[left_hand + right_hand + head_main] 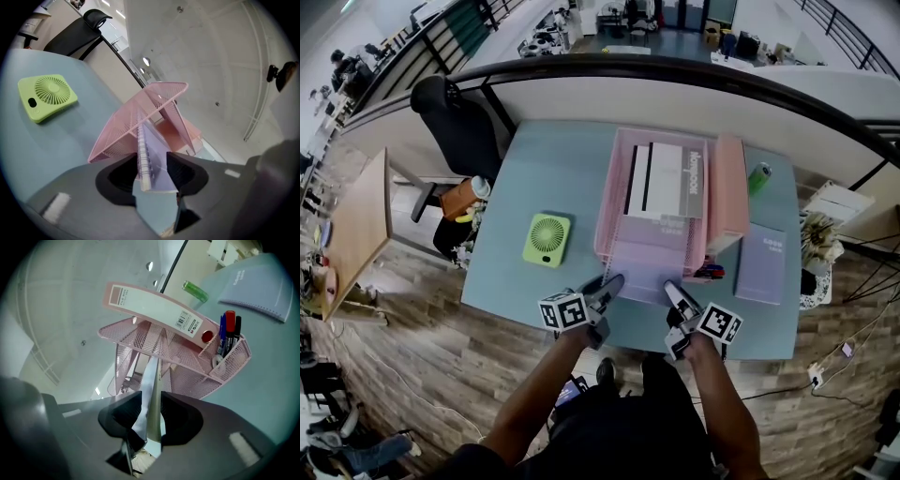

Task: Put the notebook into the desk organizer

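Releasing looks like the step. Left gripper (611, 284) and right gripper (676, 293) are both spread, with the notebook's (643, 264) near edge loose between each pair. It lies partway in the desk organizer's (607, 202) bottom tray. Best to withdraw level without dragging it, then nudge it home.

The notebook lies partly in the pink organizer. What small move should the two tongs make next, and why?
Probably draw both straight back toward the person. The notebook already lies in the desk organizer, only its near edge sticking out, and the left tongs and right tongs stand open around that edge, not pressing it.
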Action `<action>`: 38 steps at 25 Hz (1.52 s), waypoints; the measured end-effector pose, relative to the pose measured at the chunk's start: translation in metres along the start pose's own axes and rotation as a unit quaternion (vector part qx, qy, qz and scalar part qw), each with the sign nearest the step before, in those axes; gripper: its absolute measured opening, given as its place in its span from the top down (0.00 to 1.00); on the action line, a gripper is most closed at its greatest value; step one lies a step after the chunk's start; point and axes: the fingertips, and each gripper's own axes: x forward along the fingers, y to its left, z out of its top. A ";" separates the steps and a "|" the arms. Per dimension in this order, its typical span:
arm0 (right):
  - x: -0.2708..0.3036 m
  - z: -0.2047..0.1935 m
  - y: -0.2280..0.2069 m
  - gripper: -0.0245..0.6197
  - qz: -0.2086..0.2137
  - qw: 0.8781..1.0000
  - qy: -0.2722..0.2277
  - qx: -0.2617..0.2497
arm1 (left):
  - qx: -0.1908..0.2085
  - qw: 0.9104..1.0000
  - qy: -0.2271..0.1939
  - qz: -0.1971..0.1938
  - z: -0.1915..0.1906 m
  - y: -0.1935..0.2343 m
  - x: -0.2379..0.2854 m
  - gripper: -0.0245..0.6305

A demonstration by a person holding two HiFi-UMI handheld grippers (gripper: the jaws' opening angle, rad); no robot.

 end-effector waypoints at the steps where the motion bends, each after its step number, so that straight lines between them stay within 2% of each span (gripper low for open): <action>1: 0.002 0.001 -0.001 0.80 -0.001 1.000 0.001 -0.001 | 0.000 1.000 0.002 0.003 0.000 0.002 0.002 0.61; 6: 0.011 0.004 -0.006 0.80 -0.014 1.000 0.008 -0.013 | -0.002 1.000 0.007 0.014 0.000 0.007 0.010 0.62; 9: 0.011 0.002 -0.006 0.83 -0.019 1.000 0.012 -0.022 | 0.002 1.000 0.005 0.016 0.000 0.004 0.010 0.68; 13: 0.009 0.001 0.003 0.89 -0.019 1.000 0.007 -0.023 | 0.016 1.000 0.002 0.015 0.002 -0.005 0.005 0.74; 18: 0.002 -0.008 0.009 0.91 -0.032 0.999 0.006 -0.037 | 0.042 0.999 0.003 0.024 -0.002 -0.015 -0.005 0.77; 28: -0.025 -0.036 0.013 0.91 -0.044 0.998 0.002 -0.037 | 0.064 0.998 0.011 0.027 -0.026 -0.030 -0.032 0.78; 34: -0.044 -0.059 0.017 0.91 -0.061 0.996 -0.001 -0.060 | 0.113 0.992 0.025 0.039 -0.044 -0.041 -0.052 0.78; 38: -0.055 -0.073 0.023 0.91 -0.075 0.994 -0.006 -0.078 | 0.127 0.990 0.026 0.046 -0.054 -0.047 -0.067 0.78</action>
